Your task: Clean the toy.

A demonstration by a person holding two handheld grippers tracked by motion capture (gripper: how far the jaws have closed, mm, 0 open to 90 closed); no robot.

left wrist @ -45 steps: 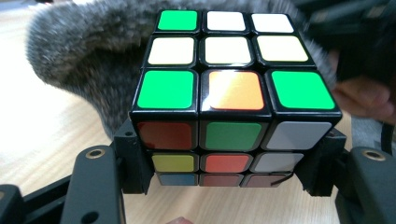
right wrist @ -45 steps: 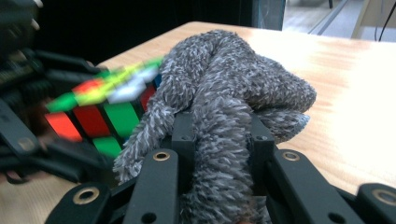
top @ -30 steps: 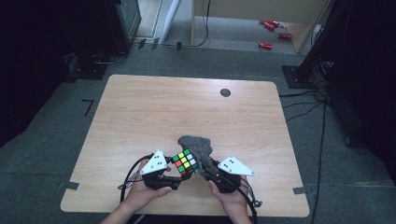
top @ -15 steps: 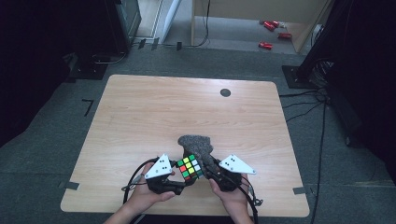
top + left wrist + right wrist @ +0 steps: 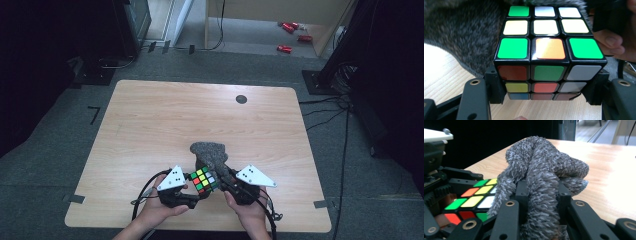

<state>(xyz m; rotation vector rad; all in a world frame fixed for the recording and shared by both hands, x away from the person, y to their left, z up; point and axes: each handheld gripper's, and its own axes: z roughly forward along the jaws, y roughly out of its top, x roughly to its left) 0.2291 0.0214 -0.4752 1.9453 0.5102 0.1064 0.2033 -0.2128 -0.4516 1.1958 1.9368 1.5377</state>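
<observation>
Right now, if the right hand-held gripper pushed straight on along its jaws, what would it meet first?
Little beyond what it holds: the right hand-held gripper is shut on the grey fuzzy cloth, whose bunched end lies just ahead. Past that, bare table as far as the right gripper view shows. The puzzle cube sits off to its side.

Bystanders around the wooden table

The table (image 5: 150, 125) is showing a small dark round hole (image 5: 241, 99) near its far edge, while three red things (image 5: 292, 35) are lying on the floor beyond, cables (image 5: 340, 112) are trailing over the grey carpet (image 5: 60, 150) at the right, and tape pieces (image 5: 75, 198) are sticking by the near corners.
</observation>
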